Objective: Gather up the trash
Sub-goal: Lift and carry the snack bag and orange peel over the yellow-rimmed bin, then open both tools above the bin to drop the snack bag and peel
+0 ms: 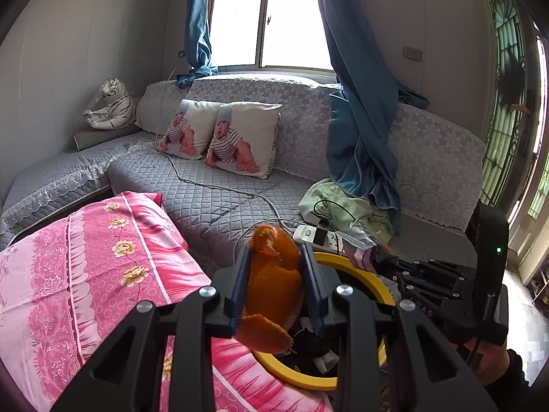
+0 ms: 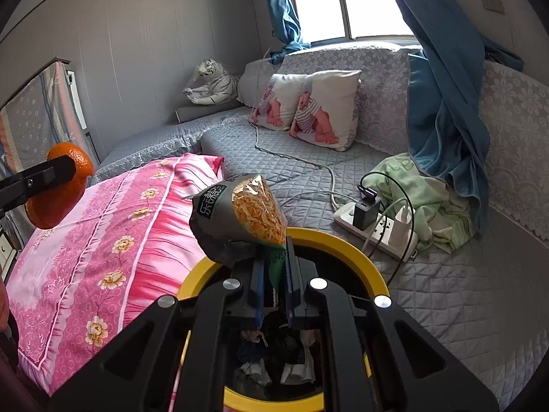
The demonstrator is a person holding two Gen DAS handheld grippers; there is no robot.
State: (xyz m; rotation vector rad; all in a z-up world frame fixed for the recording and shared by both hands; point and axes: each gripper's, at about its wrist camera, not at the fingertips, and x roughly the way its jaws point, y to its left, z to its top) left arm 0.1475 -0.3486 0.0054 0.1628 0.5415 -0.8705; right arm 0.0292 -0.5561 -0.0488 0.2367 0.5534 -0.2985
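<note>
You are gripping an orange peel (image 1: 272, 285) in your left claw (image 1: 274, 261), low centre of the left view, over the yellow-rimmed bin (image 1: 357, 267). Your right claw (image 2: 274, 257) is clamping the tail of a snack bag (image 2: 240, 219), hanging above the same bin's rim (image 2: 336, 240) at mid frame. The bin is holding crumpled scraps. A pink floral quilt (image 2: 103, 240) is lying lower left; the grey quilted sofa (image 2: 446, 292) is carrying a power strip (image 2: 377, 230) and two printed cushions (image 2: 308, 106) under the window (image 1: 271, 17).
</note>
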